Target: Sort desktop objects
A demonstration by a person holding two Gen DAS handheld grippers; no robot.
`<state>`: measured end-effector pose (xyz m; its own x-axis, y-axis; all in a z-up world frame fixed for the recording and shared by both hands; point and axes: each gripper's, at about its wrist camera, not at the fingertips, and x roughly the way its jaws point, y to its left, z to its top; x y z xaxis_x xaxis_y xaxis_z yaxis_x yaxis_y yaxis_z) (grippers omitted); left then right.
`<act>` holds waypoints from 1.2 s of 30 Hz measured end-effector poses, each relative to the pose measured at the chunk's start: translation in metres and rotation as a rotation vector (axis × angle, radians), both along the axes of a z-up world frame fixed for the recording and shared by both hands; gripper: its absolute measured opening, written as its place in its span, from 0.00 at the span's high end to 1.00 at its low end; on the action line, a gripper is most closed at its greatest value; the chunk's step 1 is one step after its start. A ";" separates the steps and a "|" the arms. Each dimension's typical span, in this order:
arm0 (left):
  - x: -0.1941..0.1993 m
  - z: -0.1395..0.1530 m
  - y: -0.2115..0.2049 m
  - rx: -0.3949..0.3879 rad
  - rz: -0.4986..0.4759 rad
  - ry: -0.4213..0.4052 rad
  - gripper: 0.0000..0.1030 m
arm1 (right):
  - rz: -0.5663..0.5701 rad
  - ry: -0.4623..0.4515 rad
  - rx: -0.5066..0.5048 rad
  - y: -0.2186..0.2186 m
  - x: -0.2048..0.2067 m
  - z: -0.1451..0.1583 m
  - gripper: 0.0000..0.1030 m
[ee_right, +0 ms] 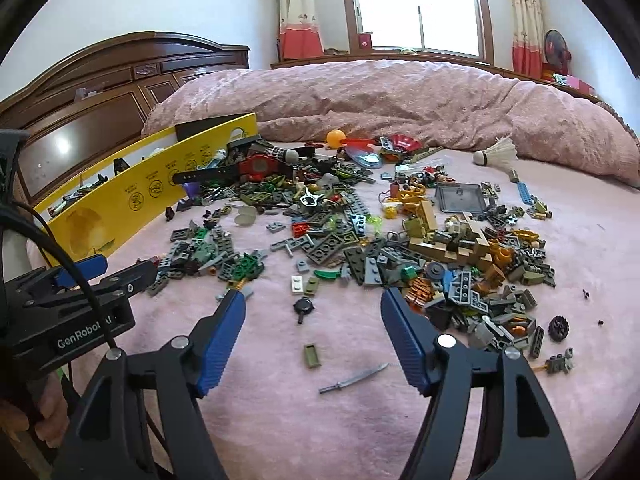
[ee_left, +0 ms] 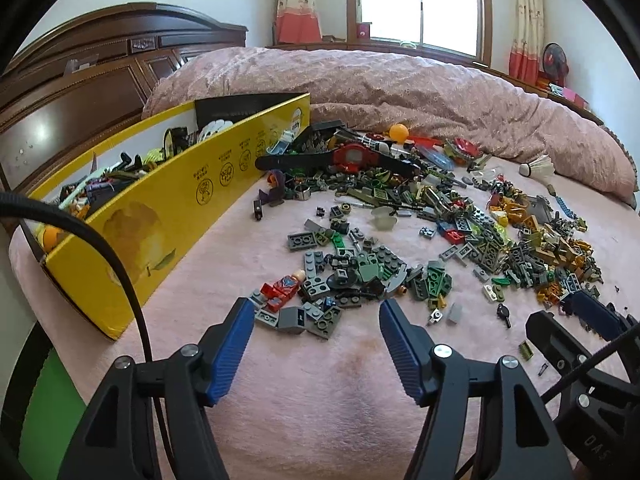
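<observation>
Across the middle of both frames, a jumbled heap of grey, green and tan plastic bricks [ee_left: 420, 240] is being spread over the pink blanket [ee_right: 280, 420]; the left gripper [ee_left: 316, 312] and right gripper [ee_right: 312, 300] are being held spread, gripping nothing.

One box, one watch, one ball, one shuttlecock, and bricks past counting.

On the bed: one yellow cardboard box [ee_left: 168, 216], one red-faced wristwatch [ee_right: 256, 168], one orange ping-pong ball [ee_right: 335, 137], one white shuttlecock [ee_right: 498, 152], one red minifigure [ee_left: 282, 286], one toy sword [ee_right: 354, 378], one black toy wheel [ee_right: 559, 328], and a pile of loose toy bricks [ee_right: 400, 240] too many to count.
</observation>
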<state>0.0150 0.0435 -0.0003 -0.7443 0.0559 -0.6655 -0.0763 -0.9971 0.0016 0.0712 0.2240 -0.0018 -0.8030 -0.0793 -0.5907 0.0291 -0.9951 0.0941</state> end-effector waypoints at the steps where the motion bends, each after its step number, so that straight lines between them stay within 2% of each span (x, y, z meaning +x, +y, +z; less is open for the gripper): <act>1: 0.000 -0.001 0.000 0.002 0.002 -0.005 0.35 | -0.002 0.000 -0.002 0.001 0.000 -0.002 0.30; 16: -0.004 -0.015 0.005 0.010 0.008 -0.055 0.31 | -0.008 0.034 0.017 0.007 0.004 -0.012 0.20; 29: -0.006 -0.026 0.005 0.022 0.017 -0.116 0.31 | -0.012 0.025 0.001 0.012 0.003 -0.017 0.19; 36: -0.005 -0.025 0.006 0.018 0.018 -0.113 0.31 | -0.017 0.021 -0.010 0.014 0.002 -0.018 0.19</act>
<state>0.0099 0.0491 -0.0256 -0.6653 0.0563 -0.7444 -0.0572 -0.9981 -0.0244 0.0735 0.2378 -0.0199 -0.8164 -0.0711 -0.5730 0.0140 -0.9945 0.1034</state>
